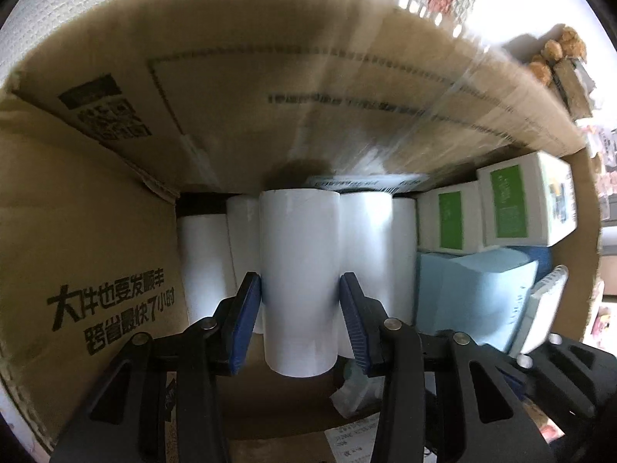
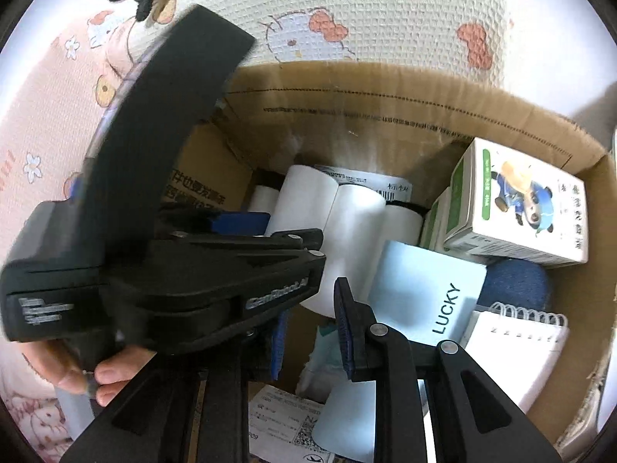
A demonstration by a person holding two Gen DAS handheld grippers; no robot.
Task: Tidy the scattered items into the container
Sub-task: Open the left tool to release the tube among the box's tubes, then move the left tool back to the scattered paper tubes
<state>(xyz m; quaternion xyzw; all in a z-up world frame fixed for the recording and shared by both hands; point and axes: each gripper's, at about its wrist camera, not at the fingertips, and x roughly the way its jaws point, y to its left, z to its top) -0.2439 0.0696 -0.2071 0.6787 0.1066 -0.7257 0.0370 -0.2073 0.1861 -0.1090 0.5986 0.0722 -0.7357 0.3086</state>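
A brown cardboard box [image 1: 96,231] holds the tidied items. My left gripper [image 1: 300,297] is inside it, its blue pads shut on a white paper roll [image 1: 299,270] held upright in front of several other white rolls [image 1: 366,247]. In the right wrist view the left gripper's body [image 2: 216,285] fills the left side above the box [image 2: 424,115]. My right gripper [image 2: 308,328] is open and empty over the box, above a crumpled tissue [image 2: 320,351] on the box floor.
At the box's right stand white-and-green cartons [image 1: 513,200] [image 2: 520,208], a light blue "LUCKY" box [image 1: 470,289] [image 2: 432,289] and a spiral notepad [image 2: 516,351]. A printed slip [image 2: 285,420] lies on the box floor. A patterned blanket [image 2: 385,11] lies behind.
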